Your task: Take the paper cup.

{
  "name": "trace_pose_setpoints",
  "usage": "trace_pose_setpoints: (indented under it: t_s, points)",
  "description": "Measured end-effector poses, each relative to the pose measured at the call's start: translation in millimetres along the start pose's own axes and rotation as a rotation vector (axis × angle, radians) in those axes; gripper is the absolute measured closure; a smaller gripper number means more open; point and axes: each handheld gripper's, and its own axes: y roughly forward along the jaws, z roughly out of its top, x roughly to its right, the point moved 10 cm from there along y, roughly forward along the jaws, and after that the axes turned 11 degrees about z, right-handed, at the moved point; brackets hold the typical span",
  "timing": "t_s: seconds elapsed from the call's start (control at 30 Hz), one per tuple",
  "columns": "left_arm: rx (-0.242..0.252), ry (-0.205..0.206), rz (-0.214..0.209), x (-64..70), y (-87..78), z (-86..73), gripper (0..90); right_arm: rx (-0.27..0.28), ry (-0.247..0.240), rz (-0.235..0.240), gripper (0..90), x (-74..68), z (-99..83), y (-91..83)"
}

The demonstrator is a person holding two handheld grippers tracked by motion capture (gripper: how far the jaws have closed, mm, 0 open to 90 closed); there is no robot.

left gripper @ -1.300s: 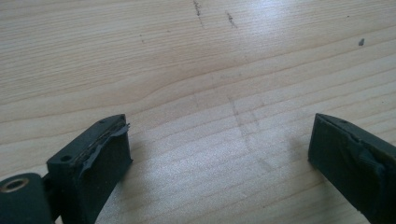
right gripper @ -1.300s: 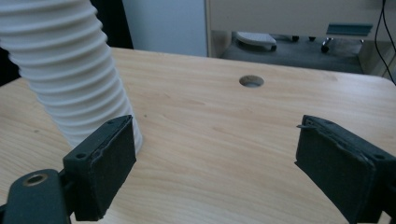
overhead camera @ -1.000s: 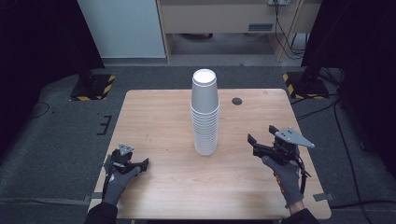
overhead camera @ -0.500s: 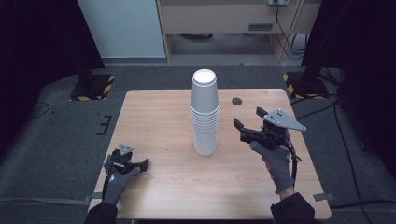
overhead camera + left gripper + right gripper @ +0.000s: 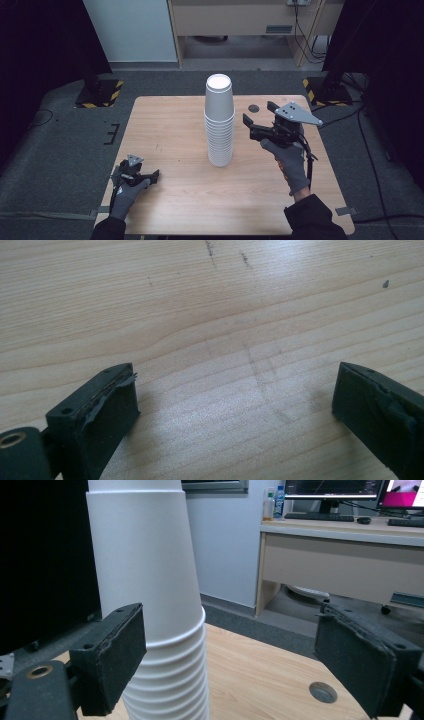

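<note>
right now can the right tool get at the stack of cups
Probably yes. The right tool is open and raised beside the stack of cups, level with its upper half, with nothing between them. In the right gripper view the stack stands just off the left jaw.

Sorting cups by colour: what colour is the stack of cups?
White; the stack of cups shows best in the right gripper view.

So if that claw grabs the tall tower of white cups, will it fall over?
It might. The stack of cups is tall and narrow, so a sideways nudge from the right gripper would probably tip it. The cups look thin, so a hard squeeze could dent them. A grab high up may lift only the top cups.
</note>
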Motion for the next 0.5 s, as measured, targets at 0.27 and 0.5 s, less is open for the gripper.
trace_pose_setpoints:
  t_s: [0.27,0.5]
  points:
    - [-0.001,0.002,0.000,-0.1,-0.1,-0.1,3.6,0.008,-0.003,0.026,13.2,-7.9,11.5,18.4]
    - [0.000,0.001,0.000,0.0,0.0,0.0,3.6,0.020,-0.003,0.053,12.4,-17.3,19.7,31.6]
